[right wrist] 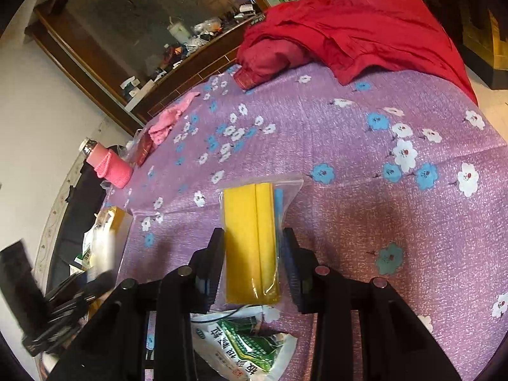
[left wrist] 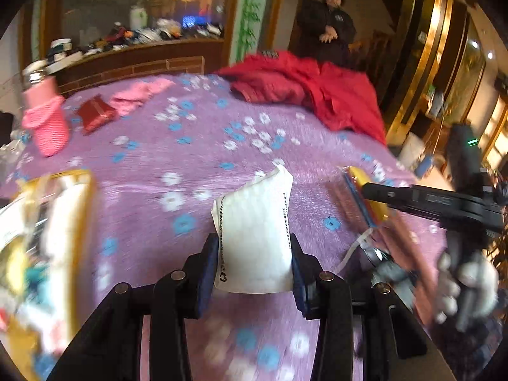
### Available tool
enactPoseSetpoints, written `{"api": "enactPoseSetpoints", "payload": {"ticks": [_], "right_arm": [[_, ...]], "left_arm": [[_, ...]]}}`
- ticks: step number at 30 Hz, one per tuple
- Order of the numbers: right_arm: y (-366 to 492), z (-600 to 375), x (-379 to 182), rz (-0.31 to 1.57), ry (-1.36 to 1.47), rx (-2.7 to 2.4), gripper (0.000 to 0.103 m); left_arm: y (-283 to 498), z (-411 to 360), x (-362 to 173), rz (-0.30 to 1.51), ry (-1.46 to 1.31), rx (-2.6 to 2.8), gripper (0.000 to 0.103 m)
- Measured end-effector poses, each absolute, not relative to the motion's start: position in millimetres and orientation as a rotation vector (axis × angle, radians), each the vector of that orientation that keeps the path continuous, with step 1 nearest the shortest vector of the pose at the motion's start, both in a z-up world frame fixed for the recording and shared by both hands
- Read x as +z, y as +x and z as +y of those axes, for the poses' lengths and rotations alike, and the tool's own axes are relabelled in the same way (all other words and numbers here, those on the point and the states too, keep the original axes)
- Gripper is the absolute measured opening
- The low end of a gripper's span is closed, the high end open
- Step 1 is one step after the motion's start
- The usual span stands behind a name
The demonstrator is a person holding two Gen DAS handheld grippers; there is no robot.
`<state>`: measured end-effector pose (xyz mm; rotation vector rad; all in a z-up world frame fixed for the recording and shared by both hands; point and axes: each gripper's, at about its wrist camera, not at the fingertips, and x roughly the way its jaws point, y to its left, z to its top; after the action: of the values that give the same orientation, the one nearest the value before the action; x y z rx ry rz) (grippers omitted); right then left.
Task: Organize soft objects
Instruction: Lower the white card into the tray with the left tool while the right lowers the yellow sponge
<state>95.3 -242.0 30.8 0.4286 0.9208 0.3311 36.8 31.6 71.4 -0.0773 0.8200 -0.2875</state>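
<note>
Purple bedding point(left wrist: 197, 158) printed with blue and white flowers is filling most of both views, running from the bottom edge up to a dark wooden headboard shelf point(left wrist: 133, 54) crowded with clutter. A crumpled red quilt point(left wrist: 317, 95) is lying at the upper right of the bed; the right wrist view is showing it larger, at its top right.

Only the left wrist view is taking in a person in dark clothes point(left wrist: 330, 31) standing at the top centre behind the quilt, and a yellow-edged container point(left wrist: 79, 209) of blurred items at its left edge. Only the right wrist view is showing a green and white printed packet point(right wrist: 247, 339) lying at the bottom centre, under the right gripper.

A pink knitted bottle cover point(left wrist: 47, 127) is standing at the left of the bed, with a small red box point(left wrist: 95, 114) and a pink cloth point(left wrist: 136, 95) just beyond it.

The left gripper point(left wrist: 254, 247) is clamping a white padded pouch point(left wrist: 254, 231) between its pads at the centre of its own view, the pouch standing upright above the bedding. The right gripper point(right wrist: 252, 254) is pinching a clear bag of yellow cloths point(right wrist: 250, 241) in the middle of its view; the left view is catching that same gripper from the side at the right edge, held by a gloved hand point(left wrist: 466, 285).
</note>
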Motion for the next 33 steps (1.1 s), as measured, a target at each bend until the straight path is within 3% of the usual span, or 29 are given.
{"api": "enactPoseSetpoints", "payload": {"ticks": [8,17,23,33], "right_arm": [[84.4,-225.0,48.1,0.88,0.375,0.33,0.035],[26.0,-136.7,113.7,0.858,0.242,0.536,0.035],[3.8,-32.0,112.6,0.93,0.139,0.714,0.035],[13.5,98.8,84.9,0.999,-0.007,0.787,0.035]], "left_arm": [[-39.6,142.2,90.7,0.766,-0.188,-0.123,0.043],[-38.8,231.5,60.6,0.825,-0.322,0.02,0.044],[-8.9,245.4,55.0,0.824,-0.329,0.061,0.06],[-76.4,276.5,78.2,0.674,-0.423,0.058,0.079]]}}
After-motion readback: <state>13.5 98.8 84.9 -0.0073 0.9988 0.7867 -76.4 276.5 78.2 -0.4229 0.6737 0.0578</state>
